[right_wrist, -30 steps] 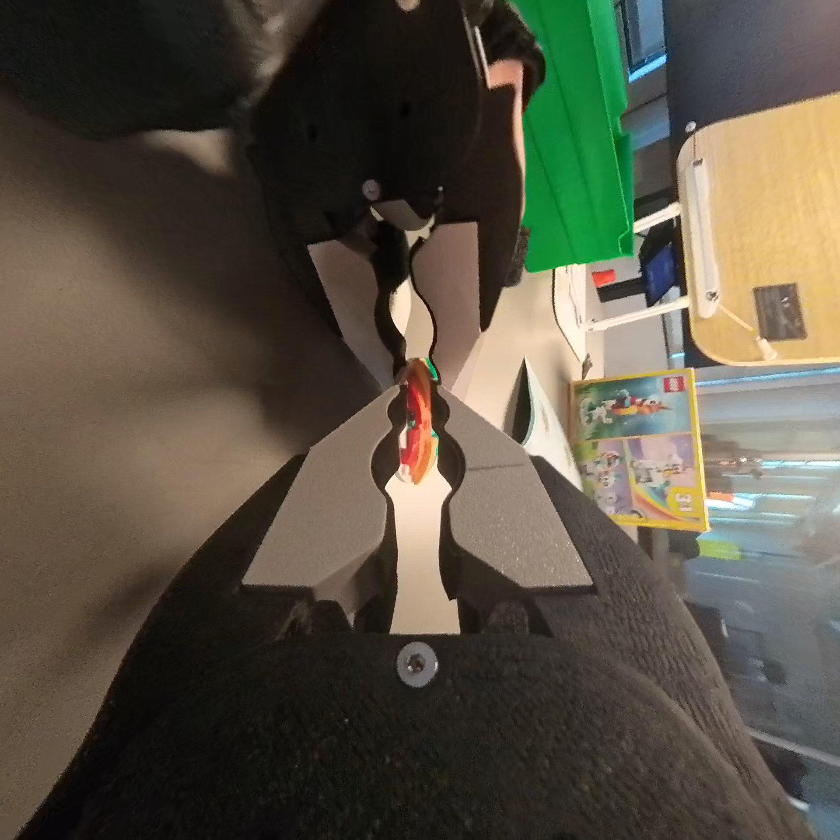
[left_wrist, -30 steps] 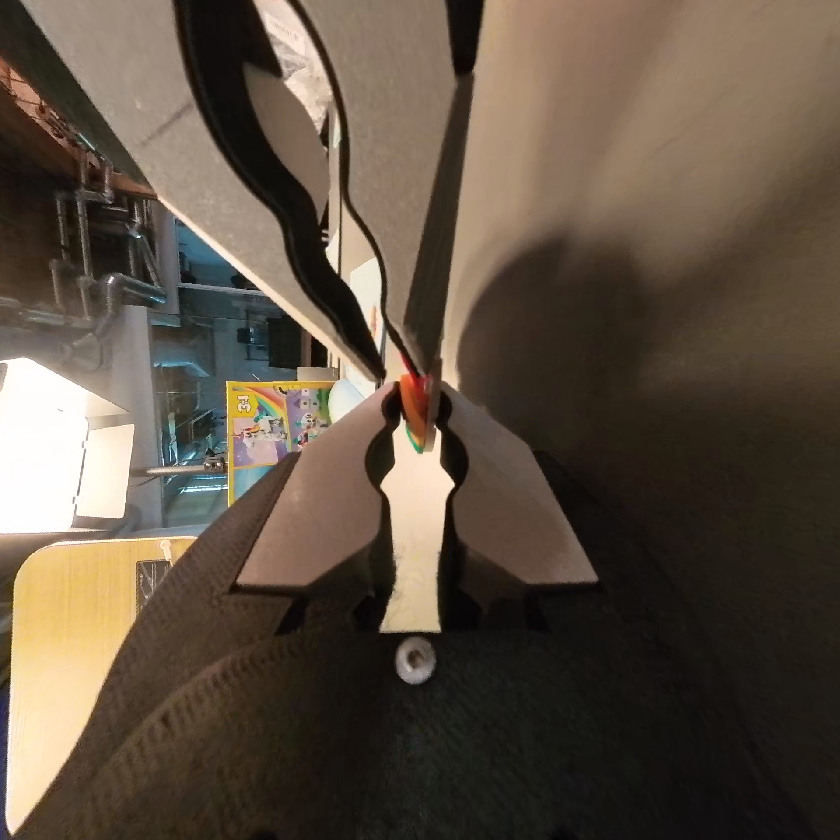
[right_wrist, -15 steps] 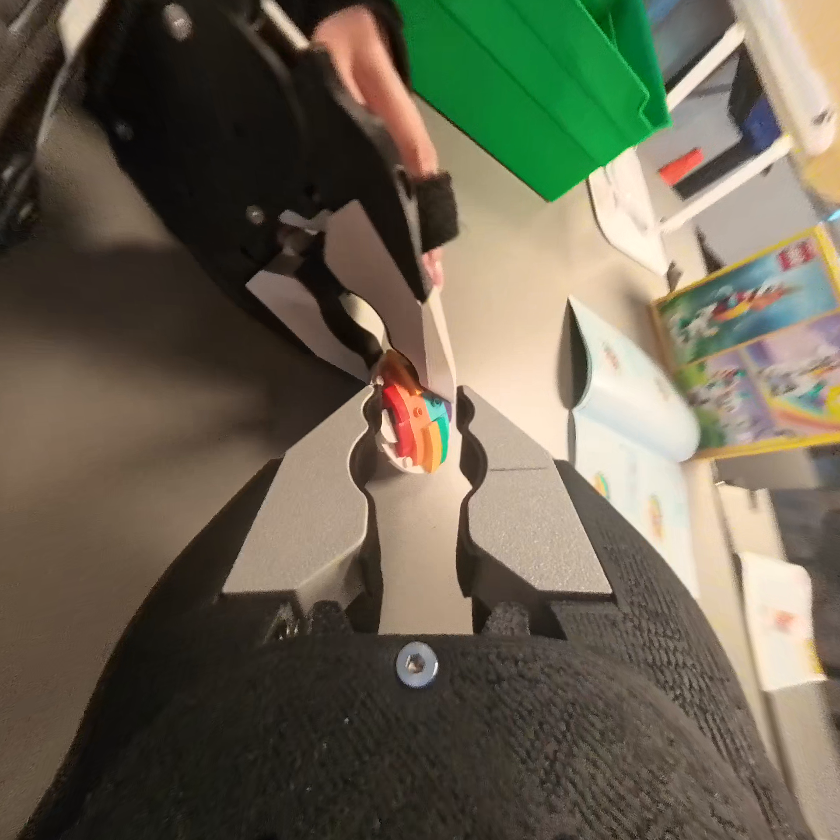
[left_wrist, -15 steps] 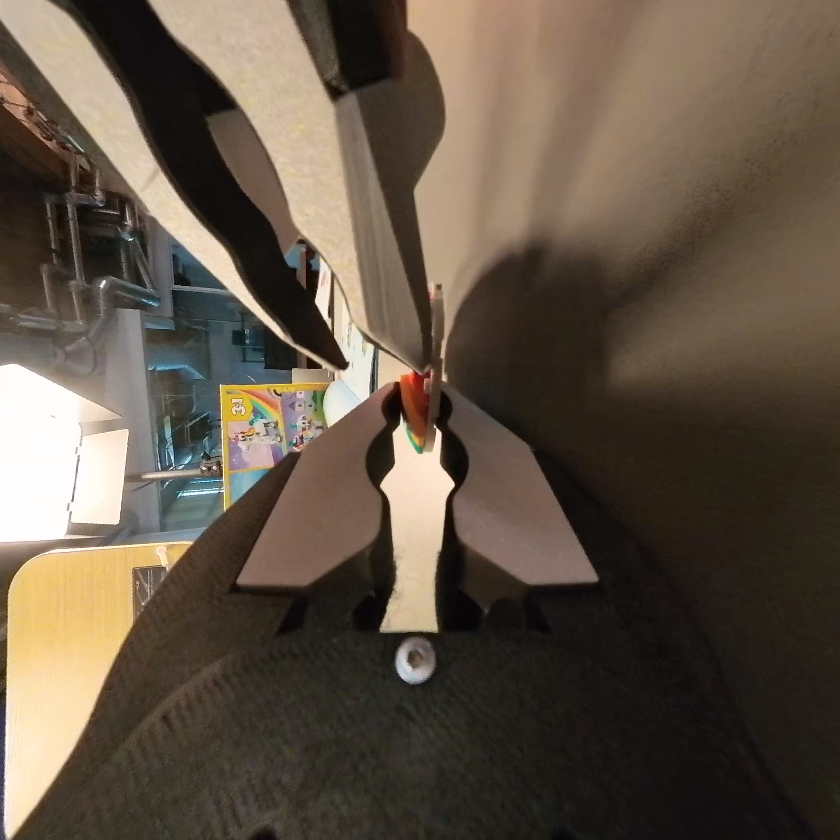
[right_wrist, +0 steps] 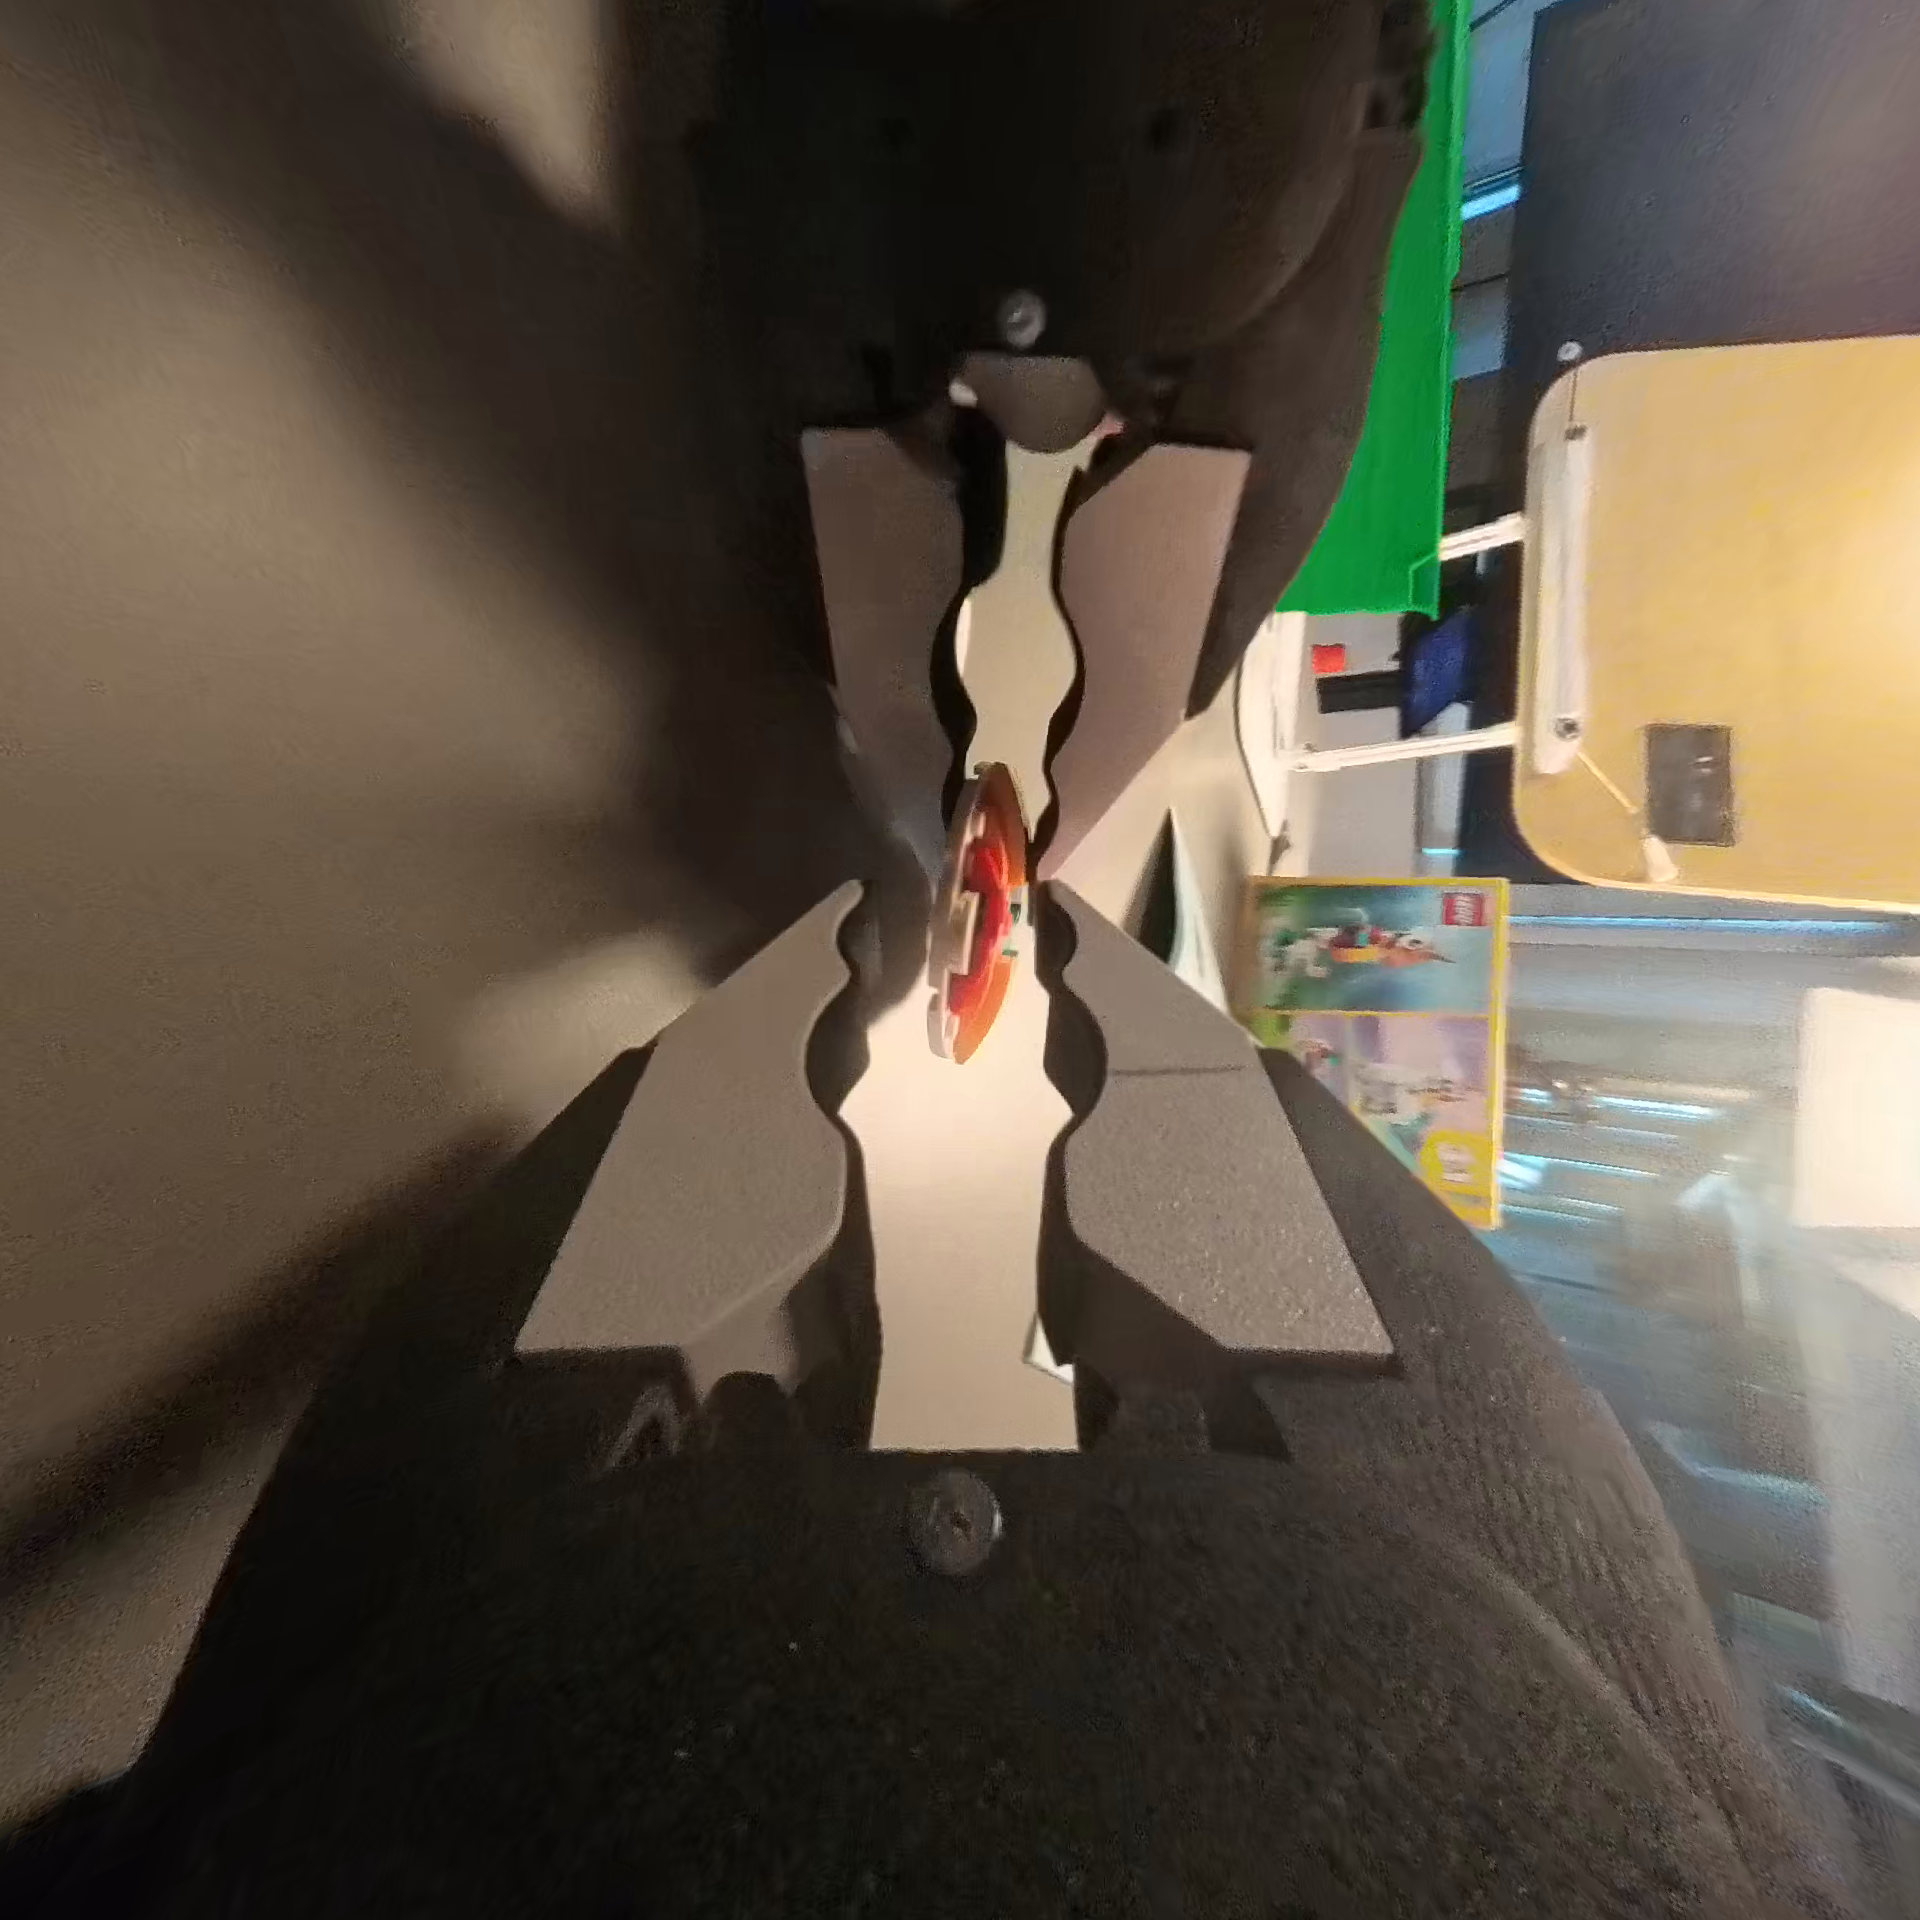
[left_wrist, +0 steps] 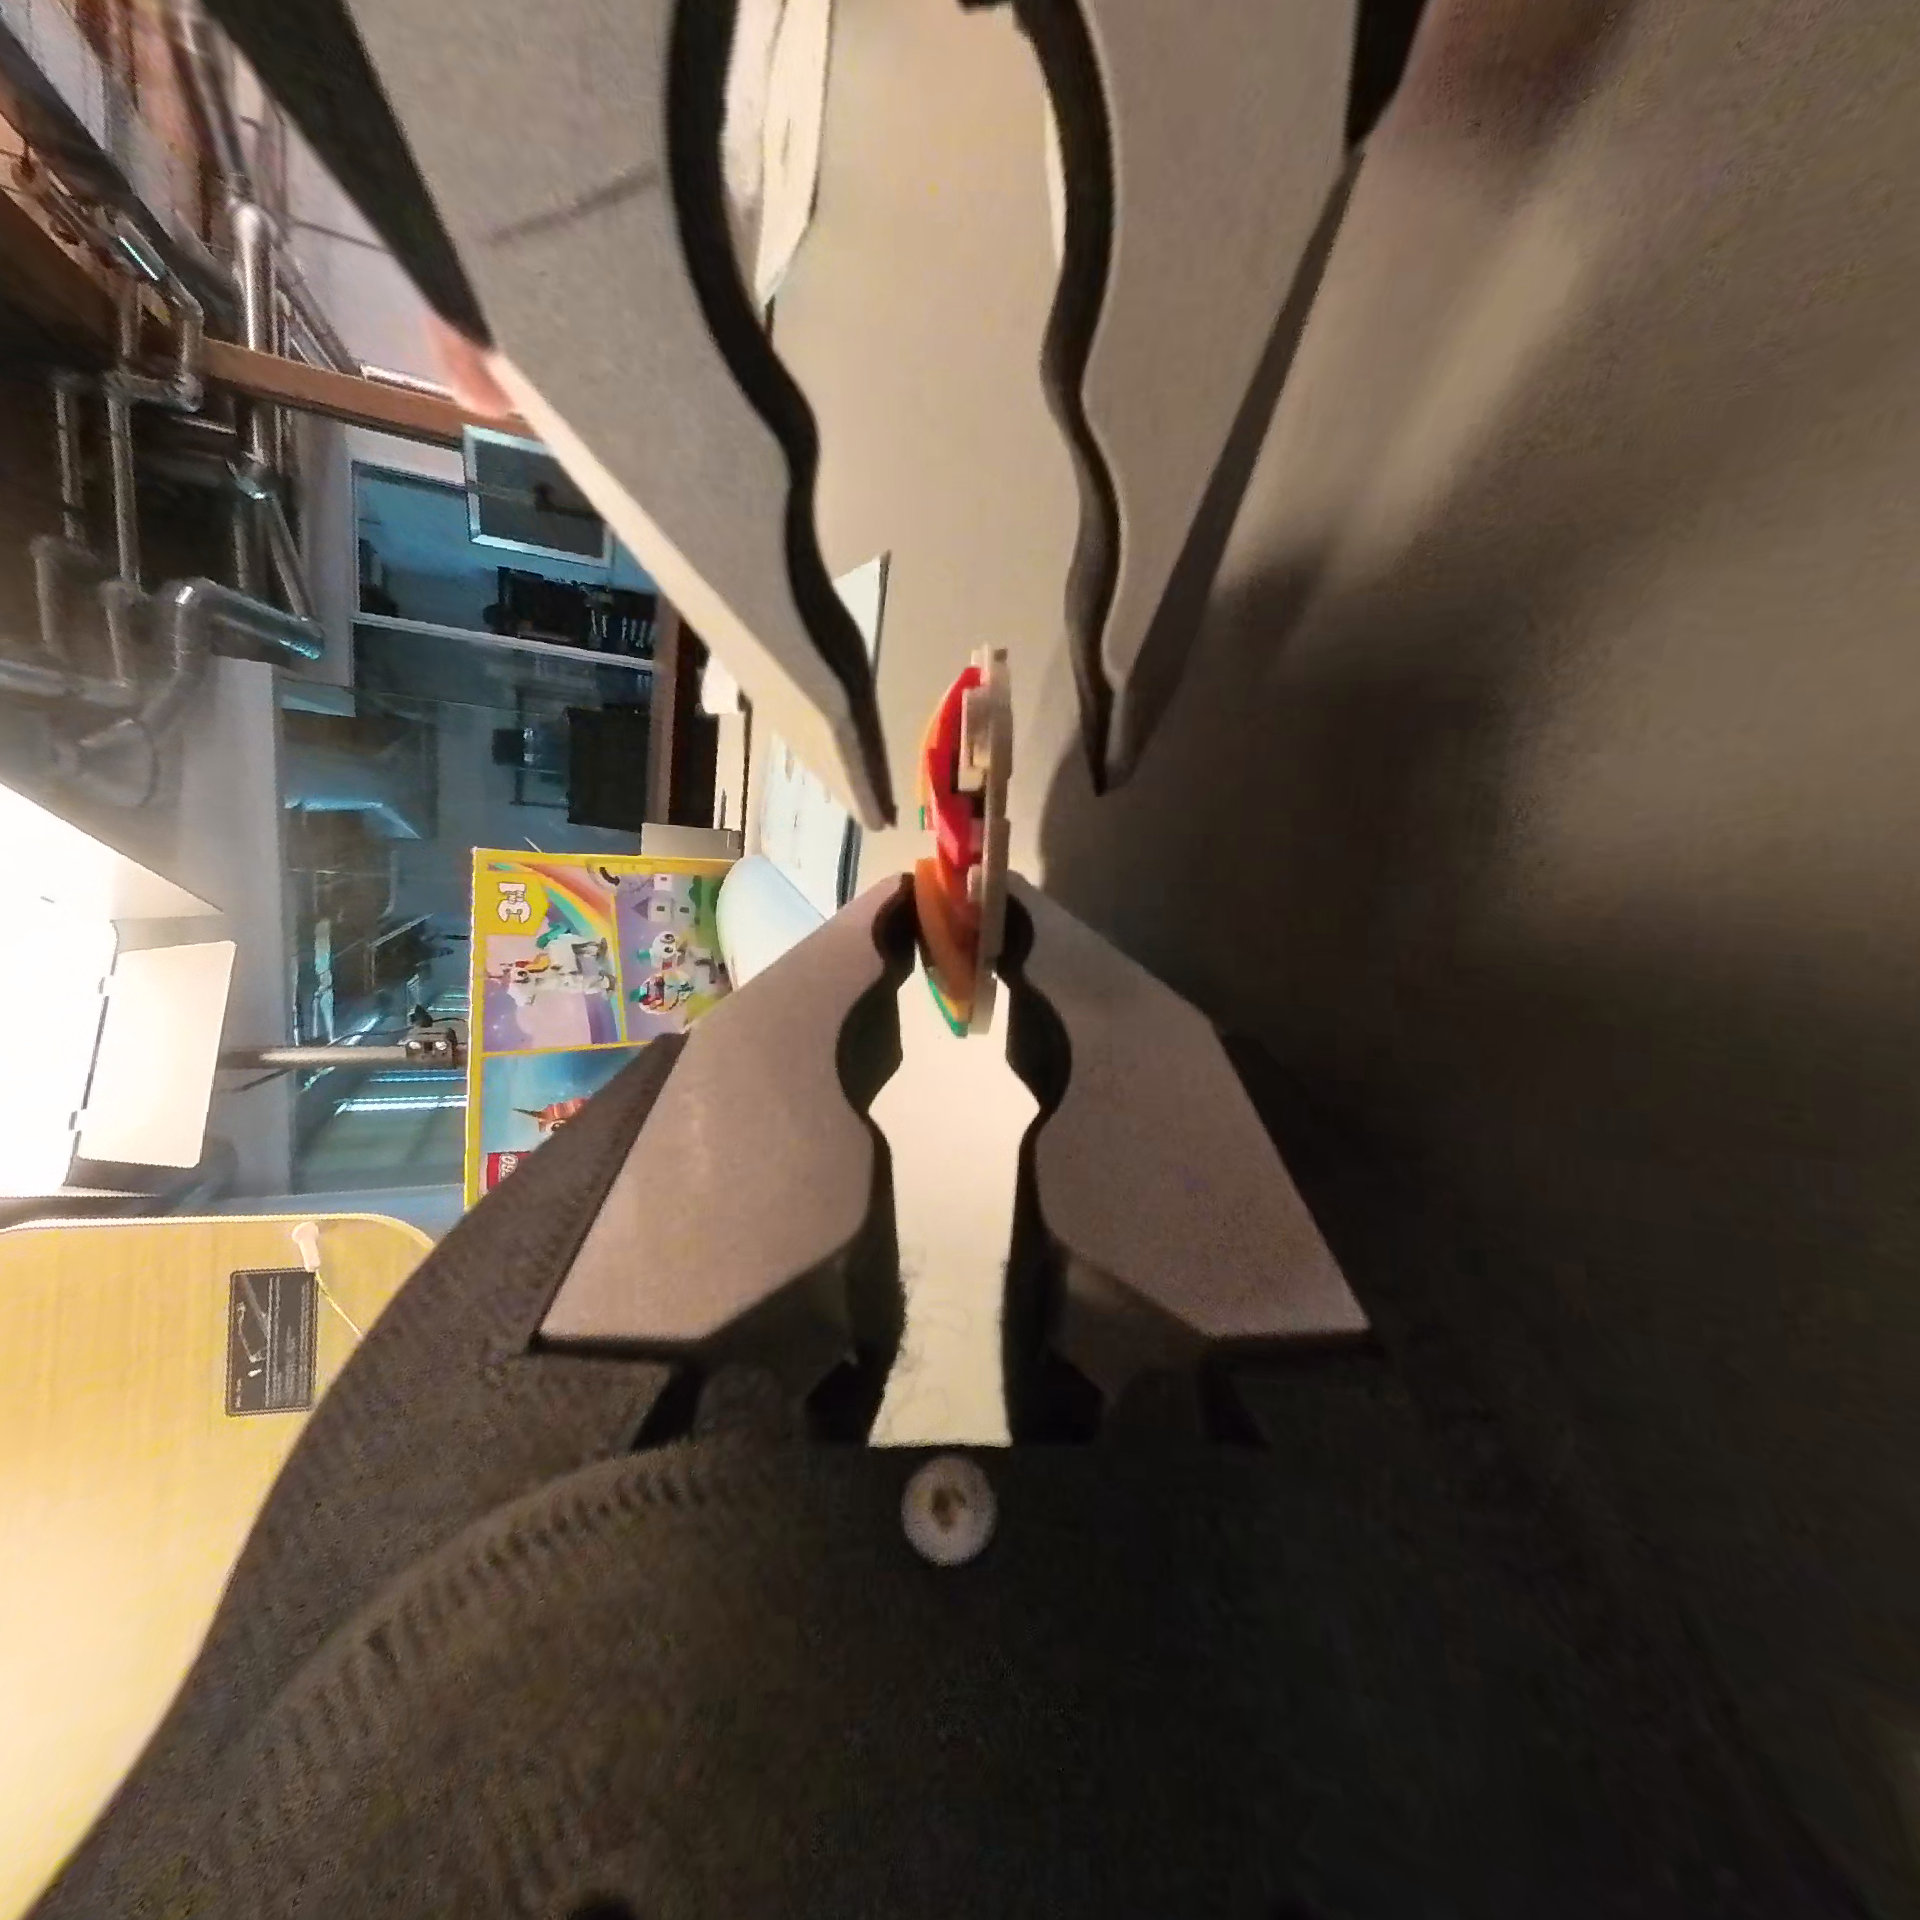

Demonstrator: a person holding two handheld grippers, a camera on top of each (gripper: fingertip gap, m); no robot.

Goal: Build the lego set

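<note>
A small round lego assembly, a white plate with red, orange and green arcs, hangs edge-on above the grey table. My left gripper is shut on its lower edge. My right gripper faces it from the opposite side, with its jaws spread apart on either side of the assembly. In the right wrist view the assembly sits between my right gripper's open fingers without clear contact, and the left gripper pinches its far end.
The yellow-edged lego box stands on the table beyond the grippers, with an open instruction booklet beside it. A green bin and a light wooden panel lie farther off.
My right gripper has opened and let go of the assembly, after rolling and swinging aside half a second ago. My left gripper has kept its hold.
</note>
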